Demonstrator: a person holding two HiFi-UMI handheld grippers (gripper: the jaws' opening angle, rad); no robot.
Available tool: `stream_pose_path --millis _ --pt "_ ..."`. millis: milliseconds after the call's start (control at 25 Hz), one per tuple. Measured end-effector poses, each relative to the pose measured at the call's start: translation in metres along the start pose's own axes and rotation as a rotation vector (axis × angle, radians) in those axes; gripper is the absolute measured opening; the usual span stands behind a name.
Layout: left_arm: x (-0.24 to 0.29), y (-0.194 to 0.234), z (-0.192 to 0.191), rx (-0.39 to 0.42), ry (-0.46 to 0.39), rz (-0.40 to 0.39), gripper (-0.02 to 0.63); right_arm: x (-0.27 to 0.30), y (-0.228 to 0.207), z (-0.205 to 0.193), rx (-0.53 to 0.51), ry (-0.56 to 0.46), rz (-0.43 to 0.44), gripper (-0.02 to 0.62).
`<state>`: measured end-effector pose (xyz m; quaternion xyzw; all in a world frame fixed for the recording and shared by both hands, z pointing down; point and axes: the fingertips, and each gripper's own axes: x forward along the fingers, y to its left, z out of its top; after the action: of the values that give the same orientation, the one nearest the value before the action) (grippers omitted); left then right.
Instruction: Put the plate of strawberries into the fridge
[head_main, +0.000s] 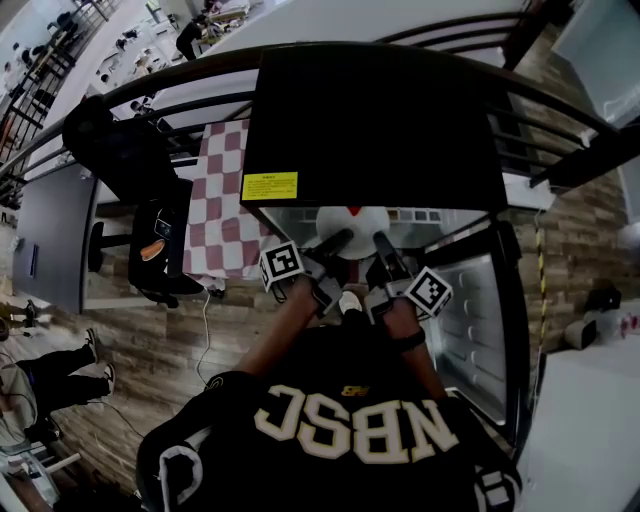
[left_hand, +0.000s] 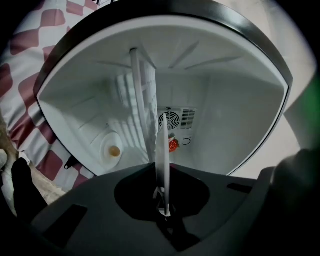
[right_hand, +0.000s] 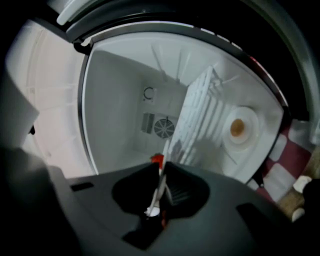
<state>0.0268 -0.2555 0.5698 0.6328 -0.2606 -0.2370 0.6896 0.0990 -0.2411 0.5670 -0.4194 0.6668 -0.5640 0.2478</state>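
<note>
White round plate (head_main: 352, 228) with a red strawberry (head_main: 353, 212) hangs just inside the open black fridge (head_main: 370, 120) in the head view, the left gripper (head_main: 336, 242) clamped on its left rim and the right gripper (head_main: 382, 243) on its right. Only the gripper views show the plate edge-on, pinched between nearly closed jaws, along with the fridge's wire shelf (left_hand: 142, 95) and round fan grille (left_hand: 169, 120). How many strawberries it carries is unclear.

the plate (head_main: 338, 222) lies in the fridge (head_main: 370, 110) mouth, left tool (head_main: 343, 238) and right tool (head_main: 379, 239) on its near rim.

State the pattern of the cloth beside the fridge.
The cloth has red-and-white checks; the head view shows it best.
</note>
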Motion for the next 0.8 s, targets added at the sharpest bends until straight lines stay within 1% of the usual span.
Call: stream_pose_path --millis 80,200,240,320,440,560,680,800 --pt "0.003 0.006 0.004 -0.013 -0.014 0.008 0.026 0.005 0.000 0.002 0.010 -0.005 0.009 0.052" --pt "0.007 0.015 0.009 -0.042 -0.032 0.020 0.026 0.012 0.000 0.006 0.025 -0.012 0.052 0.052" --pt "0.008 0.016 0.010 -0.046 -0.036 0.022 0.026 0.013 -0.001 0.007 0.022 -0.013 0.046 0.052" --pt "0.011 0.015 0.012 -0.039 -0.035 0.028 0.026 0.013 -0.004 0.009 0.005 -0.012 0.025 0.052" --pt "0.013 0.015 0.014 -0.030 -0.035 0.040 0.026 0.015 -0.006 0.011 0.012 -0.017 0.037 0.052" --pt "0.014 0.015 0.018 0.002 -0.037 0.043 0.026 0.014 -0.009 0.011 -0.005 -0.014 -0.002 0.052" --pt "0.015 0.009 0.016 0.015 -0.019 0.031 0.029 0.014 -0.011 0.012 -0.039 0.001 -0.019 0.052" --pt "0.016 0.003 0.016 0.022 -0.009 0.002 0.061 0.015 -0.011 0.012 -0.048 -0.001 -0.013 0.069"
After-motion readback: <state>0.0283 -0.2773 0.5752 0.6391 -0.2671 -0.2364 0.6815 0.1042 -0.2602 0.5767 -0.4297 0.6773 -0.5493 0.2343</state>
